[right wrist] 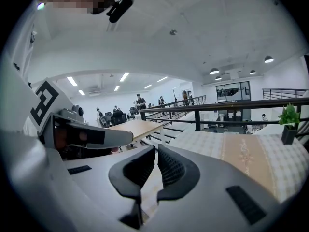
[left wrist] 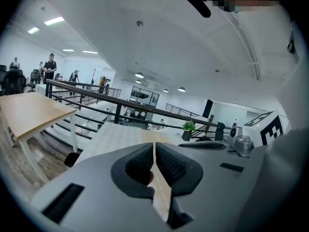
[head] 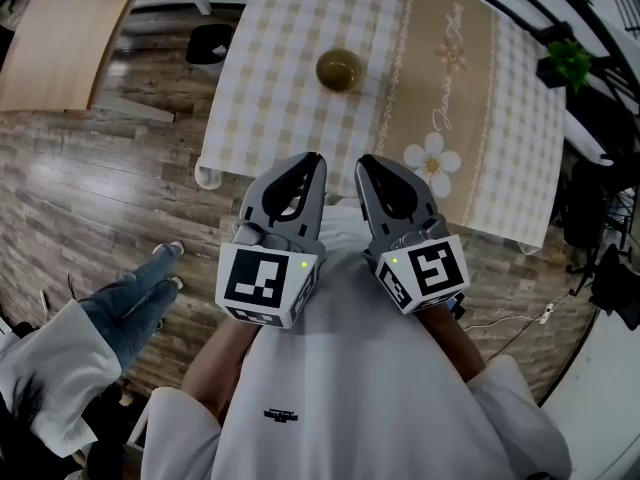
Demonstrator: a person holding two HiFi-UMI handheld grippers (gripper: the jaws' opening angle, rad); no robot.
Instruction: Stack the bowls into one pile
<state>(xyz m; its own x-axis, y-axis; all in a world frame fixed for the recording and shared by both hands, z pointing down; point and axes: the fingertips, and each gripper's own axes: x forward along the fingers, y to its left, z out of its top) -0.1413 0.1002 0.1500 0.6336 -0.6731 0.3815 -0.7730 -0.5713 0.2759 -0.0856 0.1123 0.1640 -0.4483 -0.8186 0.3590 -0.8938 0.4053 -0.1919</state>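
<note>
One olive-green bowl [head: 340, 70] stands on the checked tablecloth [head: 290, 88] near the far middle of the table; from above I cannot tell whether others are nested in it. Both grippers are held close to the person's chest, short of the table's near edge and well away from the bowl. The left gripper [head: 314, 159] is shut with nothing in it, its jaws meeting tip to tip [left wrist: 154, 144]. The right gripper [head: 364, 162] is also shut and empty [right wrist: 157, 148]. Neither gripper view shows the bowl.
A beige runner [head: 455, 88] with a daisy print lies along the table's right half. A wooden table [head: 60, 28] stands at the far left, and a black stool [head: 211, 43] beside the checked table. A bystander's leg in jeans [head: 135, 296] is at the left. A potted plant [head: 569, 62] sits at the far right.
</note>
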